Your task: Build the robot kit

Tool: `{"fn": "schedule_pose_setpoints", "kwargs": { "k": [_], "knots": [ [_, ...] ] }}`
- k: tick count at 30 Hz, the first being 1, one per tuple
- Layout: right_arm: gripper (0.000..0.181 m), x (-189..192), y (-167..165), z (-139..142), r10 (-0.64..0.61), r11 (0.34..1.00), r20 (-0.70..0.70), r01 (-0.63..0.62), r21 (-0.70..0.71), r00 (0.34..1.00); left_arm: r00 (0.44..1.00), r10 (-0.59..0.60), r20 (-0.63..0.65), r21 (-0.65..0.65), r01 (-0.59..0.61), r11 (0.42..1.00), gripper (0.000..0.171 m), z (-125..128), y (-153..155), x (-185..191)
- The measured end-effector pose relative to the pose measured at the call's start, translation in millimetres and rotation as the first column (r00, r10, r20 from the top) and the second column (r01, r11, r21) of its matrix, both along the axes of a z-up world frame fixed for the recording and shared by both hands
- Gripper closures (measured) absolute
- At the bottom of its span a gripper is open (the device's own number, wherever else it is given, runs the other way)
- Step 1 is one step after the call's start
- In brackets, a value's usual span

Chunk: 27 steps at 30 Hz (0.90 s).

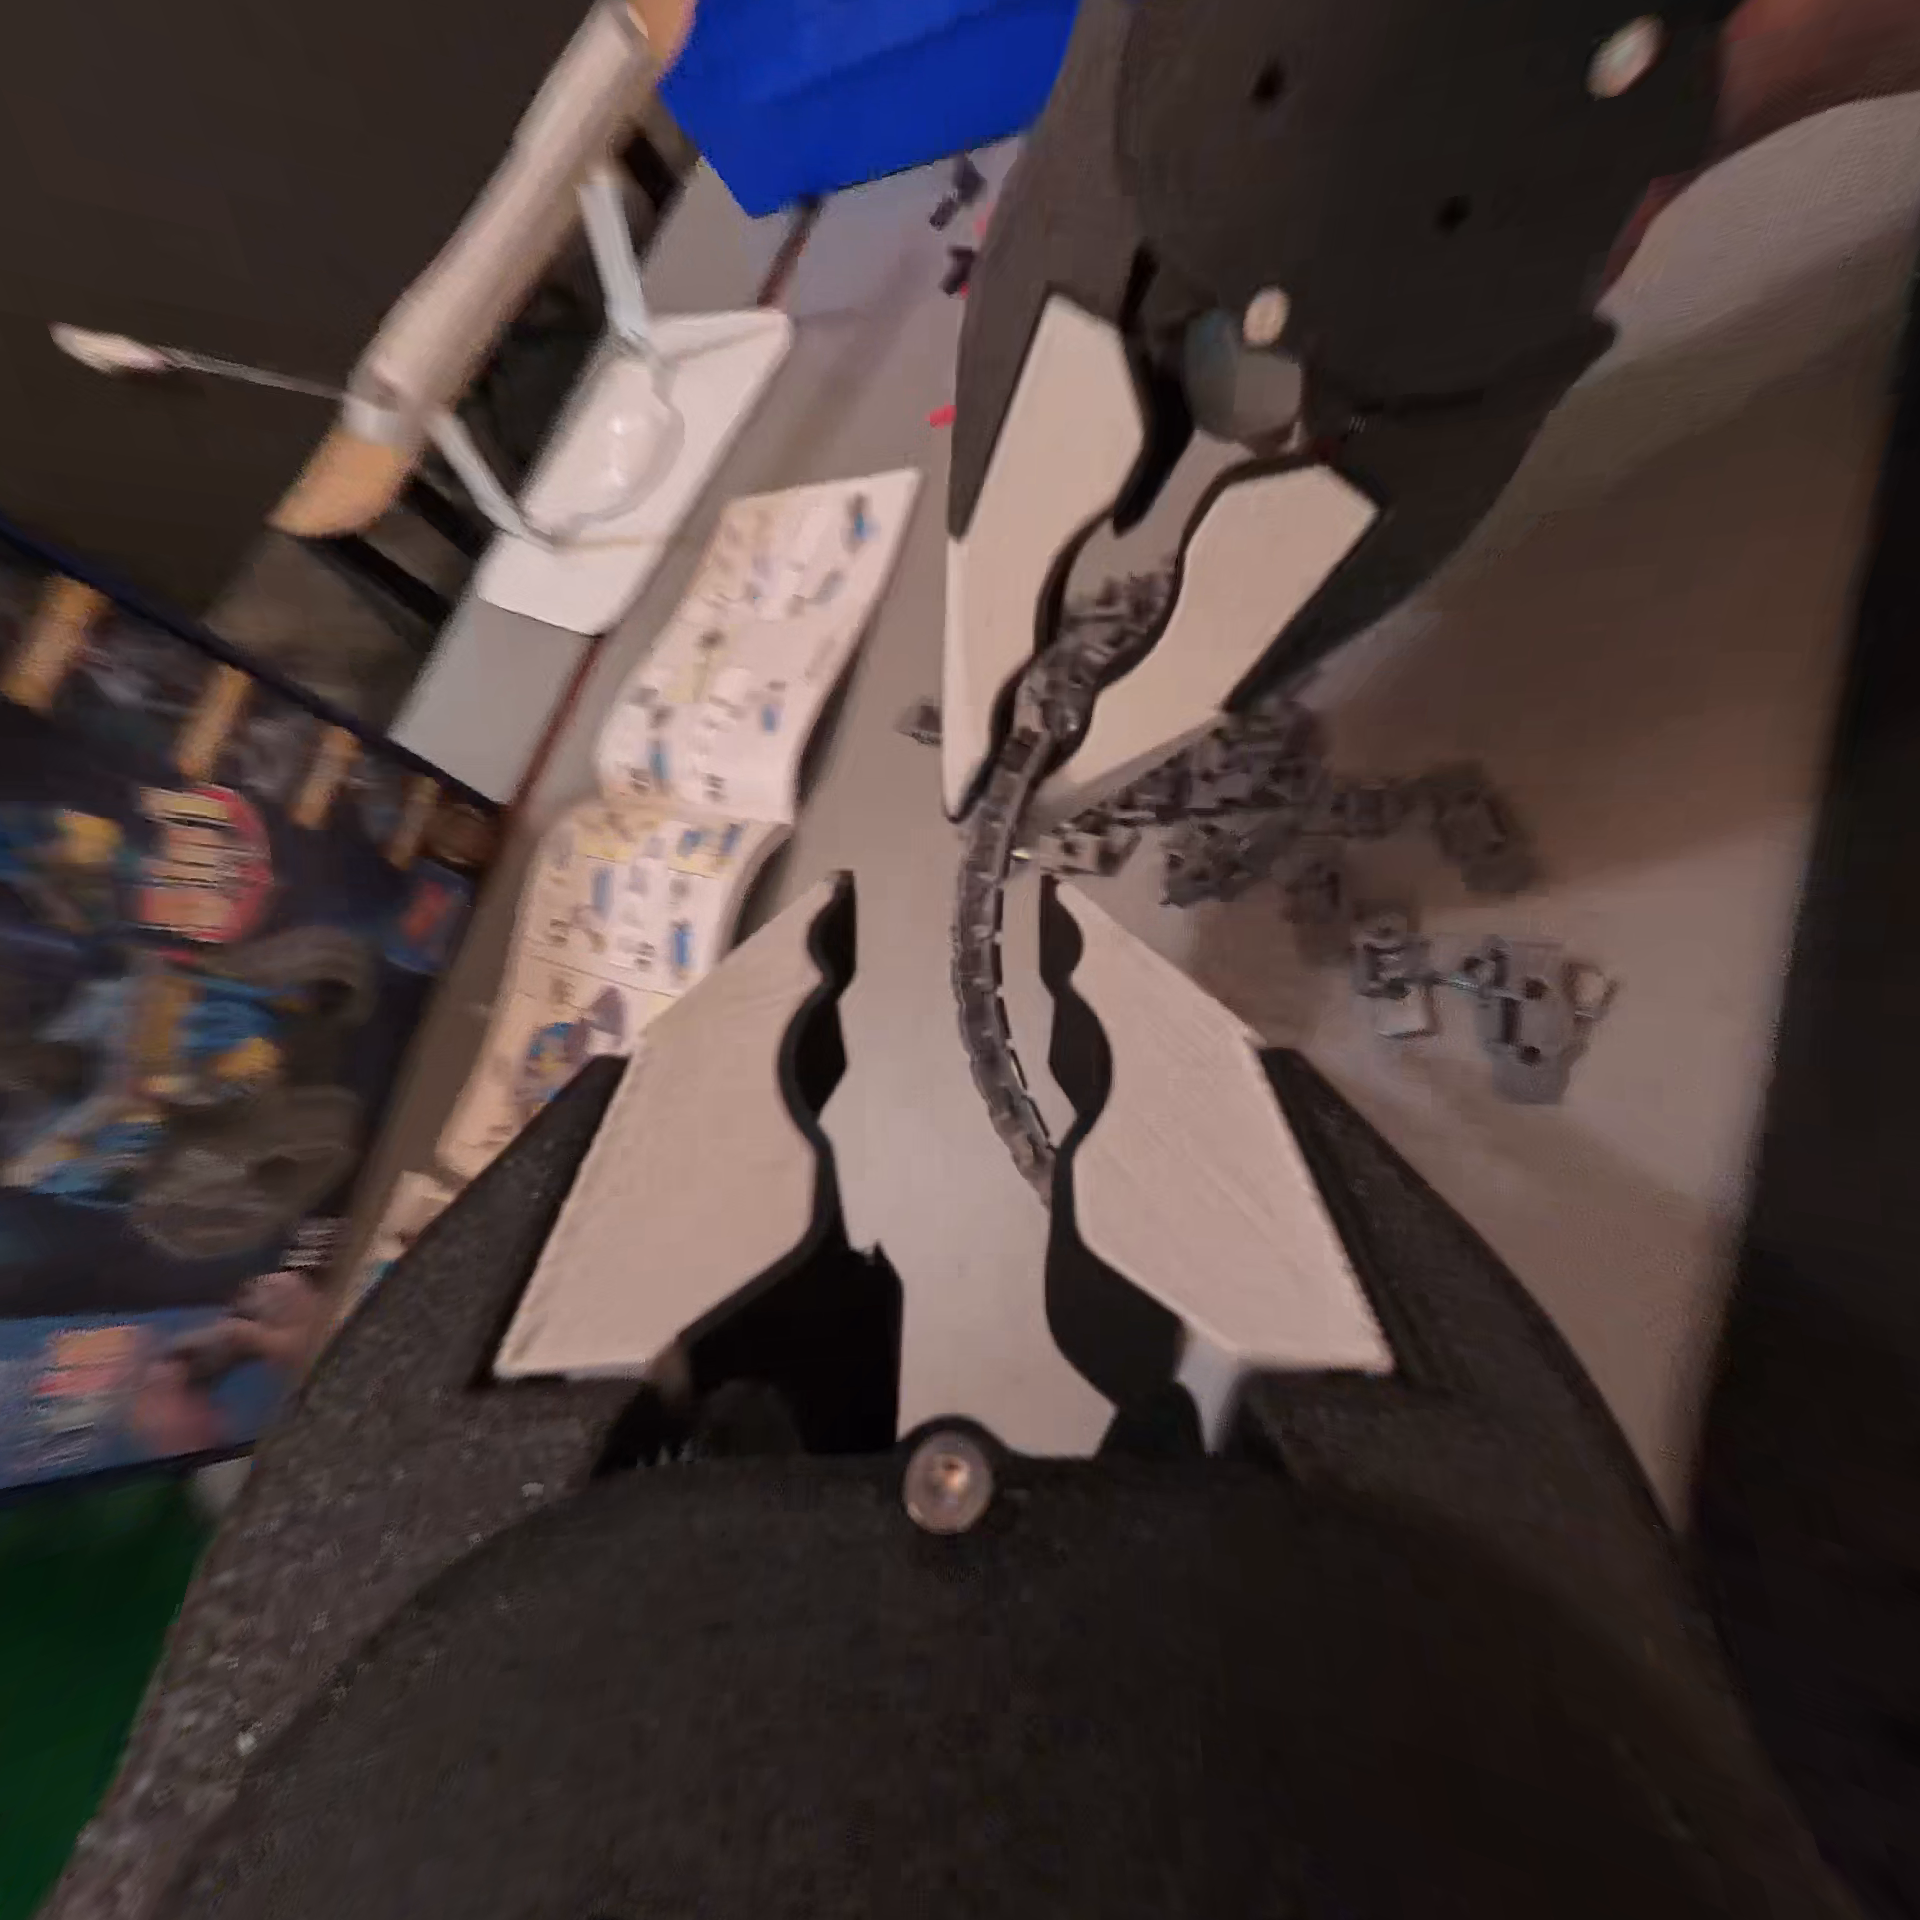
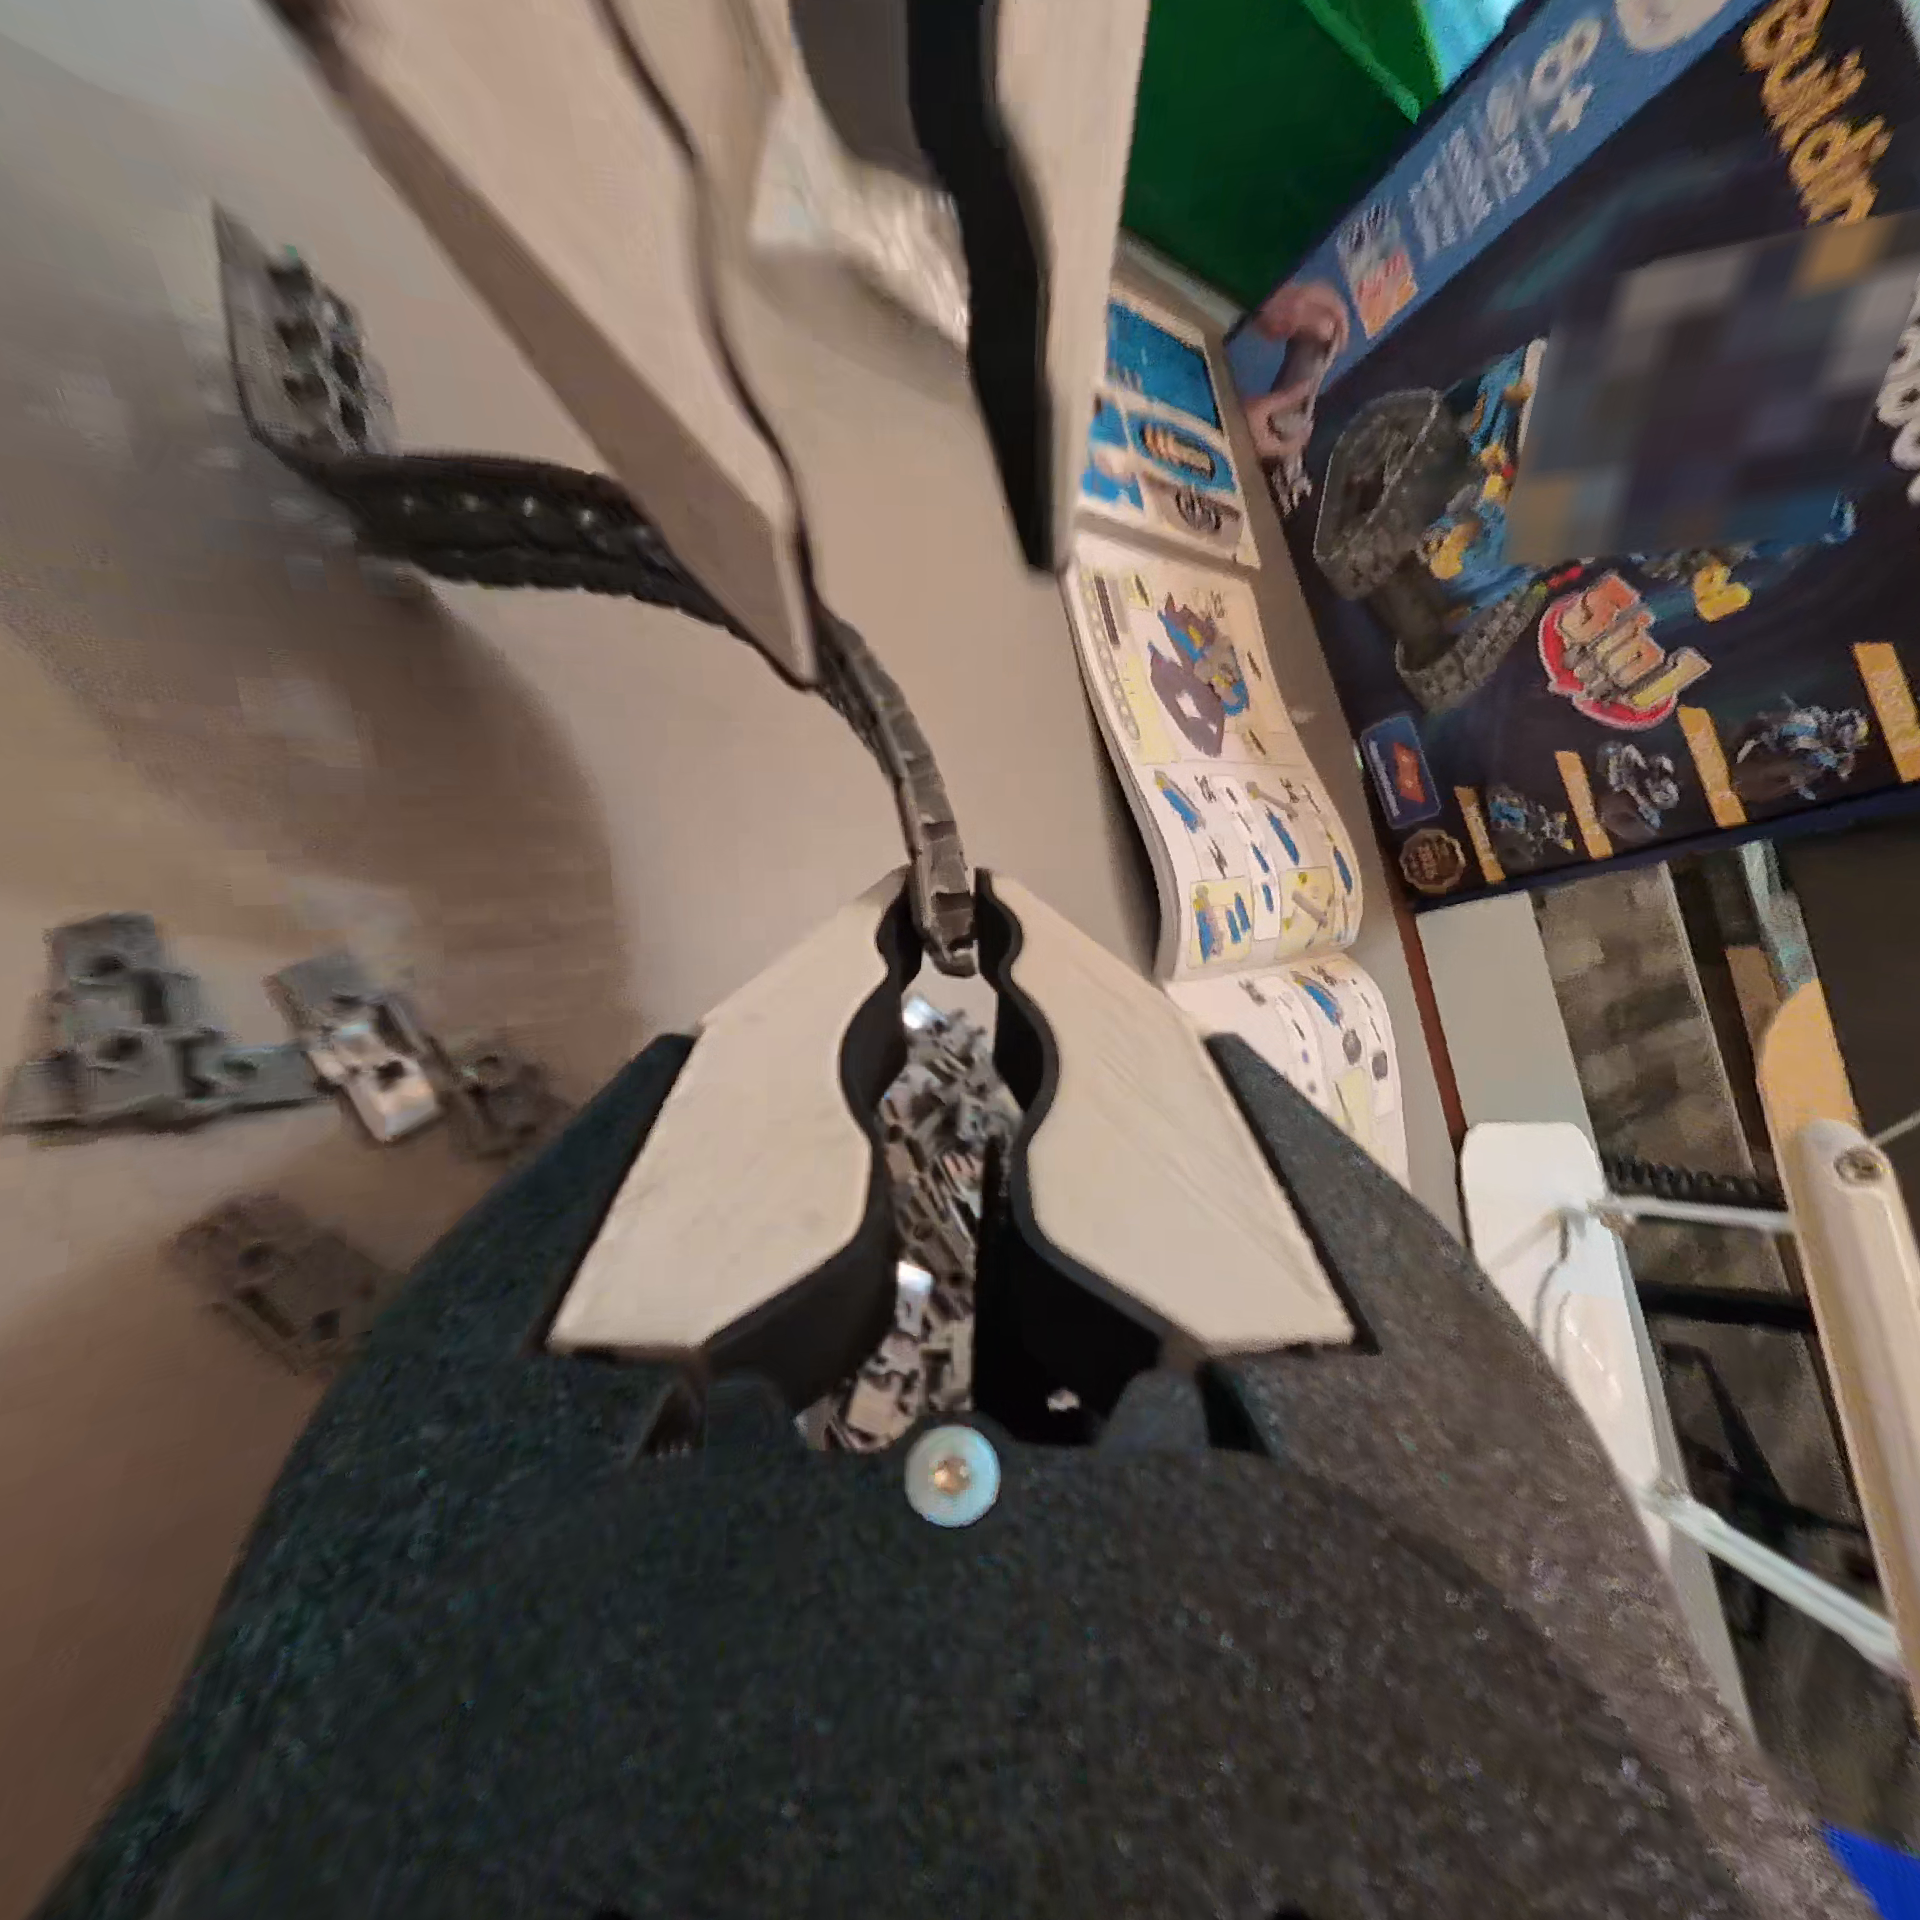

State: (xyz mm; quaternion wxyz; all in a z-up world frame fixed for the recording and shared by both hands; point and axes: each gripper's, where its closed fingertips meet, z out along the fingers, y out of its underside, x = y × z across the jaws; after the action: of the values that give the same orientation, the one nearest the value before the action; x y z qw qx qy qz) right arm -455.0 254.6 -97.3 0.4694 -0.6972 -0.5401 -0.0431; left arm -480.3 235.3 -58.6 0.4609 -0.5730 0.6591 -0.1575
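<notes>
Both views are blurred. In the left wrist view the left tool (image 1: pixel 951 883) stands released at centre frame, its white fingers (image 1: pixel 707 1143) spread apart, and a grey link chain (image 1: pixel 982 966) runs between them, close by the right-hand finger; contact cannot be told. Above it, upper centre, the right tool (image 1: pixel 1023 769) is clenched on the far end of that chain, tips pinching the links.

The right wrist view agrees: the right tool (image 2: pixel 948 914) grips the chain (image 2: pixel 904 748) at its very tips in mid frame, and the strand climbs up and left, passing the left tool's fingers (image 2: pixel 665 436) hanging in from the top, then sags to a broader grey piece at upper left.

Loose grey links (image 1: pixel 1340 831) lie scattered on the pale table (image 1: pixel 1558 623), right of centre in the left view; more of them sit at lower left in the right view.

An open instruction booklet (image 1: pixel 727 707) lies left of centre in the left view, with a dark picture box (image 1: pixel 156 987) at the left edge, a white stand base (image 1: pixel 644 447) above the booklet, and a blue bin (image 1: pixel 852 94) at the top.
</notes>
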Motion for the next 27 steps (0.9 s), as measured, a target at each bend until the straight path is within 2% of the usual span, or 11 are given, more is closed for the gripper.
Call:
{"fn": "schedule_pose_setpoints", "kwargs": {
  "k": [2,5,8,10,11,12,17,21,27],
  "knots": [
    [0.174,9.7,12.8,-5.6,-0.028,1.0,0.052,0.028,0.003,0.998,1.0,0.003,0.024,0.075,-0.004,0.997,0.137,16.0,2.0,0.0],
    [0.174,9.2,20.0,-9.3,-0.012,0.999,-0.013,0.011,-0.051,1.0,0.999,-0.039,-0.002,0.051,0.039,0.998,0.137,18.2,-1.9,4.7],
    [0.173,-2.0,15.2,-2.4,0.051,0.997,-0.085,-0.055,-0.053,0.995,0.991,-0.023,-0.131,0.11,0.037,0.993,0.136,-11.2,11.0,11.9],
    [0.173,-7.9,7.2,-0.9,0.114,0.993,-0.091,-0.116,-0.022,0.989,0.986,-0.032,-0.162,0.106,0.049,0.993,0.137,-27.5,16.1,18.4],
    [0.173,-9.2,2.6,-1.0,0.144,0.989,-0.088,-0.145,0.0,0.986,0.986,-0.045,-0.164,0.093,0.061,0.994,0.145,-32.5,16.8,21.5],
    [0.172,-5.0,3.3,-1.8,0.138,0.99,-0.064,-0.136,0.039,0.988,0.983,-0.078,-0.165,0.071,0.091,0.993,0.163,-36.7,13.2,24.0],
    [0.173,11.8,-3.5,4.6,0.144,0.978,-0.086,-0.128,0.167,0.986,0.98,-0.164,-0.11,0.168,0.182,0.969,0.164,-34.3,10.9,32.0],
    [0.174,12.3,-7.8,7.6,0.156,0.982,-0.164,-0.136,0.13,0.974,0.969,-0.245,-0.03,0.197,0.246,0.949,0.164,-33.1,8.6,33.3],
    [0.175,-2.8,-12.8,4.9,0.199,0.979,-0.161,-0.187,0.083,0.967,0.961,-0.273,0.027,0.195,0.263,0.945,0.164,-36.6,1.4,25.9]
  ]
}}
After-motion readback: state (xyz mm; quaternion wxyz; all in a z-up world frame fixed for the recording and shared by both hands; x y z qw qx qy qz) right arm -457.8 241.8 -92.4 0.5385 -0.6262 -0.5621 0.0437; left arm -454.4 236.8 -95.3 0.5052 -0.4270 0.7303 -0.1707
